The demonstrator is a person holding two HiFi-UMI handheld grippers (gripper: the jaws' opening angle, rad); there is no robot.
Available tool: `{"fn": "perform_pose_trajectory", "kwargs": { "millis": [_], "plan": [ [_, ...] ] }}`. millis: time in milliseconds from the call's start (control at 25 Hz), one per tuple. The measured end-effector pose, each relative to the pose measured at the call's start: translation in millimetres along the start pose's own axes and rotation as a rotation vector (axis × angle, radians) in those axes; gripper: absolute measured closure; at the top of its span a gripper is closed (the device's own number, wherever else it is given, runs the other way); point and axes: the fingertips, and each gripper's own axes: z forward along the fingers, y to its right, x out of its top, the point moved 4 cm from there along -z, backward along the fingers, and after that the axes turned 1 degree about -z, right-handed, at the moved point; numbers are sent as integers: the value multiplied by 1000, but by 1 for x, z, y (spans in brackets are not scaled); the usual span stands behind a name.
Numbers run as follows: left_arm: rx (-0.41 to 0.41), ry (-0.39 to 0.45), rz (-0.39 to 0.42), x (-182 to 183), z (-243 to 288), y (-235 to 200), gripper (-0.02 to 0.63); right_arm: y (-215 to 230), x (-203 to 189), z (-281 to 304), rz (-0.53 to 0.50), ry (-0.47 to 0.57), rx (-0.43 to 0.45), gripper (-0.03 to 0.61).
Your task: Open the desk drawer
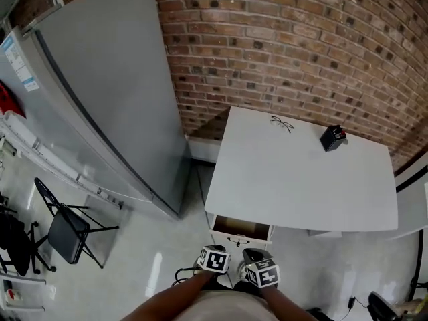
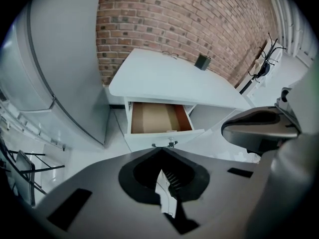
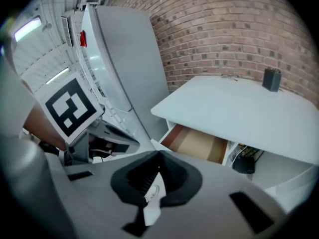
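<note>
The white desk [image 1: 301,179] stands against the brick wall. Its drawer [image 1: 239,229] at the front left is pulled out, showing a bare brown bottom [image 2: 159,117] and a small handle [image 2: 171,143] on its white front. Both grippers hang in front of the drawer, apart from it and holding nothing. My left gripper [image 2: 162,149] is shut, its tips meeting just short of the handle. My right gripper [image 3: 159,154] is shut too, pointing at the open drawer [image 3: 197,144] from the left side. In the head view the left gripper [image 1: 215,251] and right gripper [image 1: 254,254] sit side by side below the drawer.
A tall grey cabinet [image 1: 107,92] stands left of the desk. A pair of glasses [image 1: 281,122] and a small black box [image 1: 332,138] lie on the desk's far part. A black folding chair [image 1: 67,229] is at the lower left. Dark gear [image 3: 245,162] sits under the desk.
</note>
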Motion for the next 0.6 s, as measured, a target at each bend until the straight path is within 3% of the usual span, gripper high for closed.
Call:
{"fn": "perform_pose_trajectory", "kwargs": {
  "millis": [240, 600],
  "plan": [
    [33, 47, -103, 23, -7, -26, 606, 7, 22, 3, 9, 45, -5, 563],
    [-2, 46, -146, 41, -10, -15, 606, 21, 40, 4, 8, 54, 1, 563]
  ]
}}
